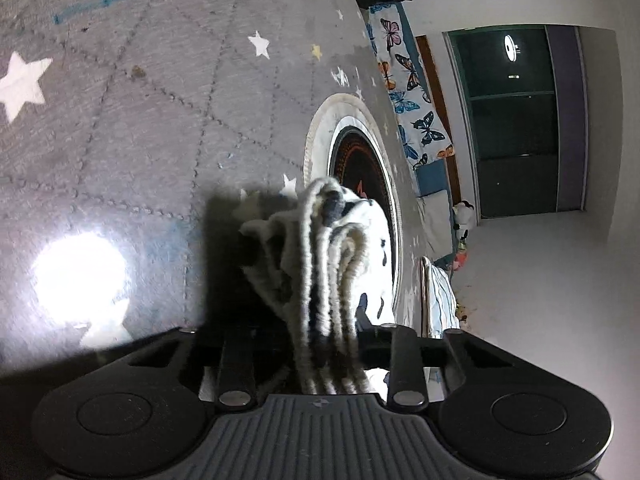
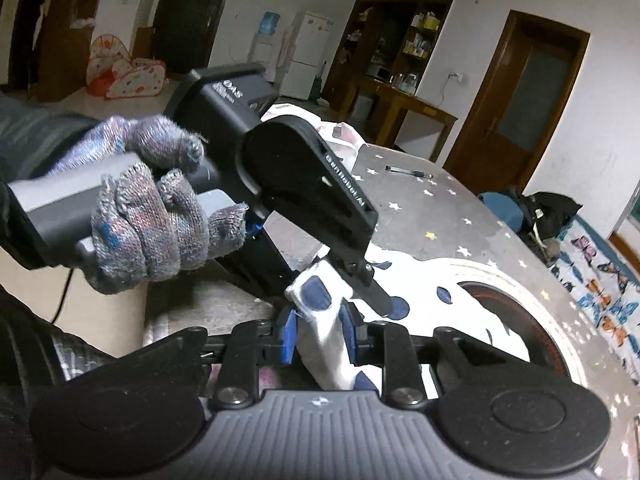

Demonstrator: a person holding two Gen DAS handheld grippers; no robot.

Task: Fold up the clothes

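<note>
Cloth (image 1: 320, 280), white with dark blue spots, is bunched in several layers straight ahead of the left gripper (image 1: 326, 340), at lower centre of the left wrist view; its folded edges run lengthwise away from the jaws, which stand narrow and appear clamped on the bundle. In the right wrist view the same cloth (image 2: 328, 344) rises between the blue pads of the right gripper (image 2: 322, 340), jaws narrow and pinching it. The left gripper (image 2: 372, 296) comes in from upper left there, held by a gloved hand (image 2: 152, 208), and bites the cloth just beyond the right one. Both grippers thus hold one short stretch of cloth, nearly touching; the rest spreads toward the right of the frame over the table (image 2: 440, 216). The coming move, I judge, turns on drawing the two grips apart along that edge. A grey star-printed cover lies on the table, with a round mat (image 1: 360, 168) and a pen (image 2: 408, 172). Doors and a fridge stand behind.
</note>
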